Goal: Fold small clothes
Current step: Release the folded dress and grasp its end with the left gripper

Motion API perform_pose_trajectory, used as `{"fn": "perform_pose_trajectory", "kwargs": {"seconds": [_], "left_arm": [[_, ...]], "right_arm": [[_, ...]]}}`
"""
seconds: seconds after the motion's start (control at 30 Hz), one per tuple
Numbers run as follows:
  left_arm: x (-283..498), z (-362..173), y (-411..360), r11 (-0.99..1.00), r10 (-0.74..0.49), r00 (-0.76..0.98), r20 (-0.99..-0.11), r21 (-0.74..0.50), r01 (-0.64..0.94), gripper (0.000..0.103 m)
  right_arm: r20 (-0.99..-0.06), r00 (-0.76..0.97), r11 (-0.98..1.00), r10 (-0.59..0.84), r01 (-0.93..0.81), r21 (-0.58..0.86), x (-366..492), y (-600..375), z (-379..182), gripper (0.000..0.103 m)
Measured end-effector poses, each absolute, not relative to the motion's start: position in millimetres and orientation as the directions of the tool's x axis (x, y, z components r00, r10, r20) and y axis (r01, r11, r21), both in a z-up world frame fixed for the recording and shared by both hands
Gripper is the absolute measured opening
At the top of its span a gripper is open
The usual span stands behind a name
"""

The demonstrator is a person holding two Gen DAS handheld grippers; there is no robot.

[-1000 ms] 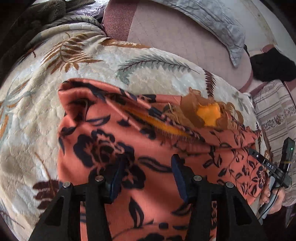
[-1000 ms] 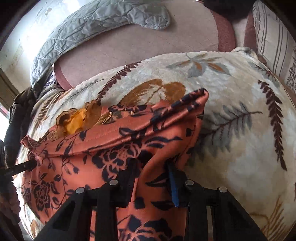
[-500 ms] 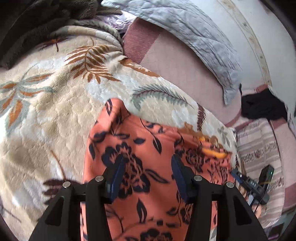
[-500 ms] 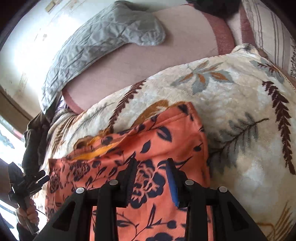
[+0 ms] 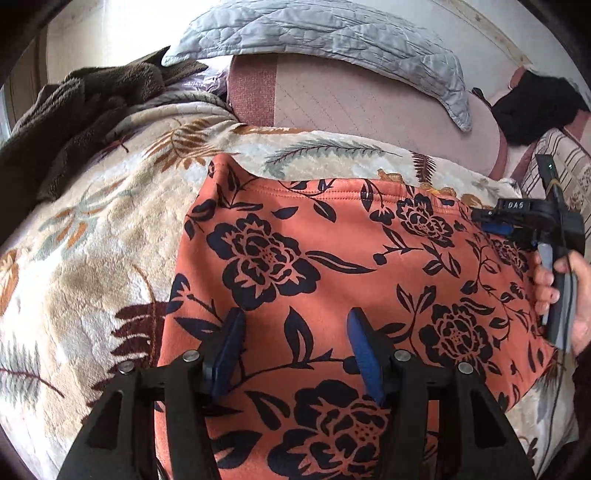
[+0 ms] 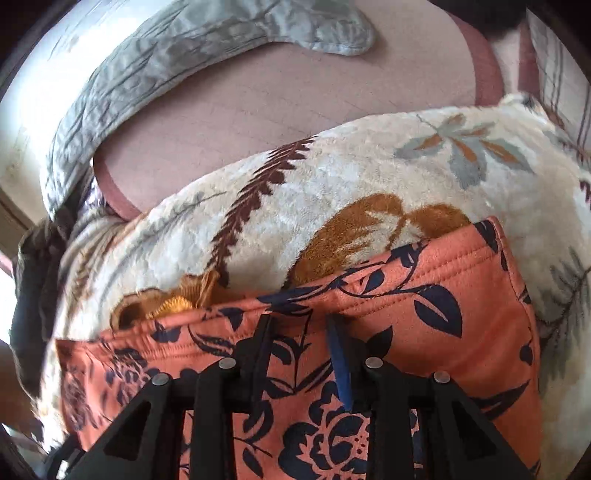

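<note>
**One garment, two tools over it**

I count one orange floral garment (image 5: 332,280) lying flat on the leaf-print blanket (image 5: 92,258), directly under both tools. My left tool (image 5: 293,343) is opening, its pads apart above the cloth. My right tool (image 6: 299,354) stands narrowly apart, gripping nothing. The garment's near edge is cut off below. A grey quilt (image 5: 332,33) lies beyond, on the pink bed (image 6: 277,110).

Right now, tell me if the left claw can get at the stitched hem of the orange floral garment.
Probably yes: the left claw, jaws opening with nothing gripped, hangs over the garment, and the hem ahead lies uncovered.
</note>
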State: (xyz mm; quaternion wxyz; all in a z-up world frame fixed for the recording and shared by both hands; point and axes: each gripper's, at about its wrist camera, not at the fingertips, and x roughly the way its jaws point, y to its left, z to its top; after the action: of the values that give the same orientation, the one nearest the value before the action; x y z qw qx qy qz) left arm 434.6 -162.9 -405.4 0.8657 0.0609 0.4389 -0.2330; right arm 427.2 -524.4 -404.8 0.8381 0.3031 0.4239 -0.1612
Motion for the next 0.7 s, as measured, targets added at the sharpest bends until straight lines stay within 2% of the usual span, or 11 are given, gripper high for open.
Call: {"fn": "perform_pose_trajectory", "kwargs": {"seconds": [0.07, 0.2, 0.27, 0.33, 0.4, 0.53, 0.63, 0.7], "left_arm": [[432.7, -401.7, -161.7, 0.887, -0.334, 0.522, -0.785, -0.075, 0.456, 0.058], [427.6, -394.1, -147.7, 0.908, -0.333, 0.533, -0.778, -0.111, 0.404, 0.058], [422.5, -398.9, -148.3, 0.918, -0.28, 0.53, -0.8, -0.06, 0.393, 0.058], [414.2, -407.4, -155.9, 0.91, -0.204, 0.534, -0.82, 0.042, 0.412, 0.059], [403.7, -409.2, -159.6, 0.897, -0.16, 0.559, -0.814, 0.116, 0.426, 0.062], [390.8, -400.6, -126.3, 0.934, -0.227, 0.532, -0.815, -0.029, 0.355, 0.062], [376.6, -388.8, -97.6, 0.952, -0.256, 0.566, -0.784, -0.103, 0.287, 0.062], [372.5, -390.9, -79.7, 0.958, -0.27, 0.558, -0.785, -0.159, 0.239, 0.064]], "right_arm": [[-0.778, 0.628, 0.731, -0.004, 0.533, 0.427, 406.9, -527.6, -396.1, 0.033], [-0.757, 0.653, 0.773, -0.001, 0.481, 0.414, 344.2, -517.5, -373.1, 0.033], [-0.79, 0.613, 0.791, 0.009, 0.479, 0.381, 311.6, -511.5, -376.2, 0.033], [-0.824, 0.566, 0.8, 0.014, 0.488, 0.349, 282.6, -506.6, -389.1, 0.031], [-0.801, 0.597, 0.813, 0.029, 0.453, 0.367, 256.6, -502.1, -395.2, 0.029], [-0.823, 0.567, 0.808, 0.022, 0.475, 0.349, 230.4, -492.6, -384.1, 0.029], [-0.77, 0.638, 0.801, 0.027, 0.446, 0.398, 211.4, -485.1, -369.3, 0.029], [-0.782, 0.622, 0.793, 0.031, 0.461, 0.398, 210.0, -485.3, -379.4, 0.03]]}}
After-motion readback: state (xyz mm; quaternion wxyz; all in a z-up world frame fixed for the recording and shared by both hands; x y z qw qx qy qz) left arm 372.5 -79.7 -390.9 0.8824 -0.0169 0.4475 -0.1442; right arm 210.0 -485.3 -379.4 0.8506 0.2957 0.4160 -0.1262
